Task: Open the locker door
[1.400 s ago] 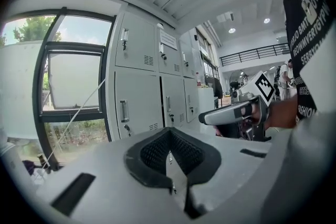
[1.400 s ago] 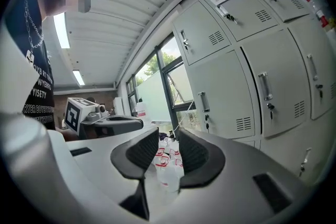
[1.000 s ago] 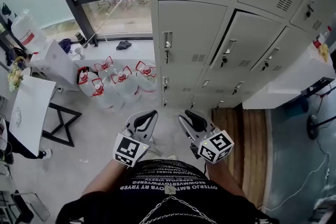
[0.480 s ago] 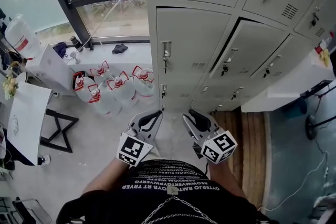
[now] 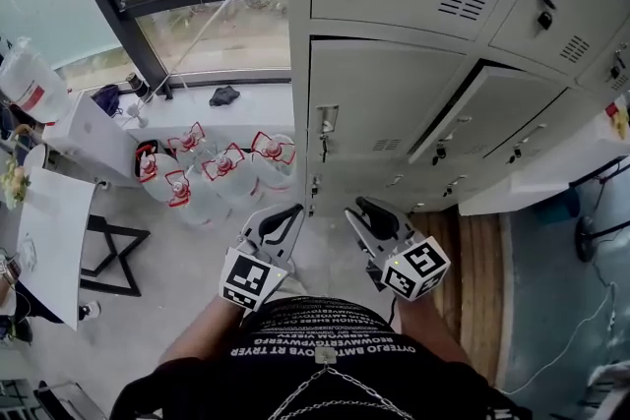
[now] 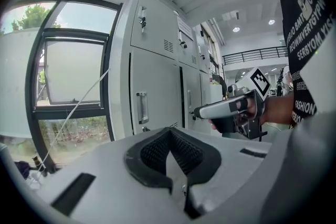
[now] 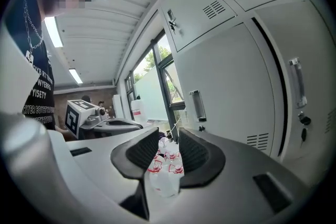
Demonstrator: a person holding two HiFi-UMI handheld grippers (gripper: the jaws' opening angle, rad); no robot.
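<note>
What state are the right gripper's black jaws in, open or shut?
Open: the right gripper holds nothing, its pads apart; clear red-labelled water jugs show through the gap.

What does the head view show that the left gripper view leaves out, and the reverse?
Only the head view: the water jugs on the floor, the white table and the wooden floor strip. Only the left gripper view: the ceiling lights and the railing far back. Both: the lockers, the window and the right gripper.
</note>
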